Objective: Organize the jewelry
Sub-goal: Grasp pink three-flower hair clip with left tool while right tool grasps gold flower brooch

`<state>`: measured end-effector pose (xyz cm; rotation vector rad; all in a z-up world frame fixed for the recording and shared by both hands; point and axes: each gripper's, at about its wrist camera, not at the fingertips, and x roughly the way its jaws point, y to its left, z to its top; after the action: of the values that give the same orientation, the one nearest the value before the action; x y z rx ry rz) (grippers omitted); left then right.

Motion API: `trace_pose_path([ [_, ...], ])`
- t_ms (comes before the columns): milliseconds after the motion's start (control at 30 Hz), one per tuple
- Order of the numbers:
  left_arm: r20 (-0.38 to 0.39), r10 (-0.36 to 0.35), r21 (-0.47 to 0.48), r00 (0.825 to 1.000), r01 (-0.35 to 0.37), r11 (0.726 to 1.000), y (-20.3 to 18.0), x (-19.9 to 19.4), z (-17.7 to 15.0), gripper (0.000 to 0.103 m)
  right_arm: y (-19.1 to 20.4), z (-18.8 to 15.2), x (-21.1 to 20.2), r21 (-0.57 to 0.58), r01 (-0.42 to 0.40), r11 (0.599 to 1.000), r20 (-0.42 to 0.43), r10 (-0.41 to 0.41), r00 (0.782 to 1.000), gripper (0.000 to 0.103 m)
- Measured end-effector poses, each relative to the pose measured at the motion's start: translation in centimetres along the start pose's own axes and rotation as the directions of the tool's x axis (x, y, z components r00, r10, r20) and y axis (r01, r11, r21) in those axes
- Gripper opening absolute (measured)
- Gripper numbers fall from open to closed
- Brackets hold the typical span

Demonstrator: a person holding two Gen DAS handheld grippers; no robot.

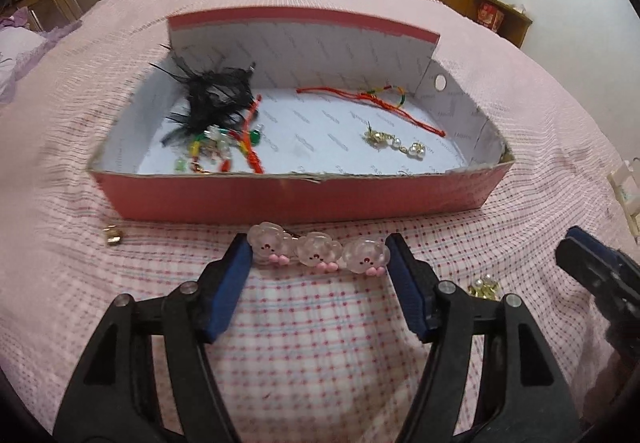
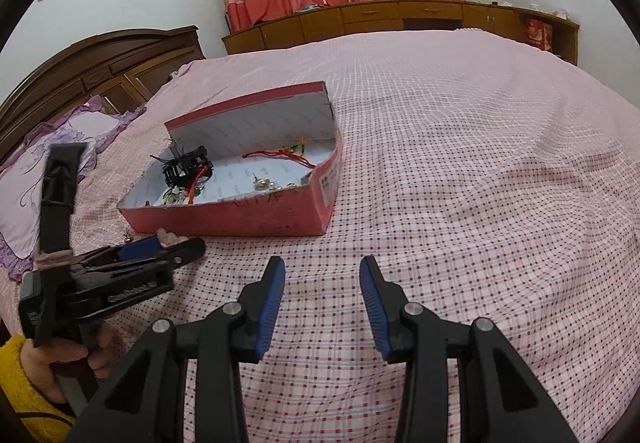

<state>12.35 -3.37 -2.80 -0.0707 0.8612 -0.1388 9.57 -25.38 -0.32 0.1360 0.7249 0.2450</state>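
Observation:
A pink hair clip with three bear faces [image 1: 318,252] spans between the blue pads of my left gripper [image 1: 319,255], which is shut on its two ends just in front of a red cardboard box [image 1: 296,199]. The box holds a black feather piece [image 1: 212,93], red cords [image 1: 360,95], beads and a pearl earring [image 1: 394,142]. A gold earring [image 1: 112,235] lies left of the box and a gold-pearl piece [image 1: 485,285] lies right of my left gripper. My right gripper [image 2: 322,283] is open and empty over the bed, right of the left gripper [image 2: 160,243] and near the box [image 2: 280,219].
All lies on a pink checked bedspread [image 2: 460,203]. A purple pillow [image 2: 36,179] and a dark wooden headboard [image 2: 100,63] are at the left. A low wooden cabinet [image 2: 380,17] runs under pink curtains at the back. A white object [image 1: 626,195] sits at the right edge.

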Motion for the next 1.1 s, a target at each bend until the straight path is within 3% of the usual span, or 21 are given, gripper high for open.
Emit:
trace_pose_path([
  [533,0.092,0.036,-0.095,0.995,-0.028,0.995,4.7,-6.8,0.2,0.061,4.0,-1.6,2.5,-0.057,-0.068,0.996,-0.072,0.064,0.995,0.042],
  [900,0.084,0.05,-0.129,0.995,-0.039,0.991,6.3,-6.9,-0.9,0.061,4.8,-2.2,5.1,-0.072,-0.06,0.996,-0.125,0.051,0.991,0.042],
  [1000,0.068,0.042,-0.13,0.997,-0.032,0.991,6.2,-6.5,-1.4,0.061,4.7,-2.3,5.4,-0.072,-0.04,0.997,-0.128,0.031,0.991,0.03],
  [1100,0.057,0.034,-0.122,0.998,-0.027,0.992,5.8,-6.3,-1.7,0.061,4.3,-2.4,5.5,-0.053,-0.045,0.998,-0.128,0.038,0.991,0.026],
])
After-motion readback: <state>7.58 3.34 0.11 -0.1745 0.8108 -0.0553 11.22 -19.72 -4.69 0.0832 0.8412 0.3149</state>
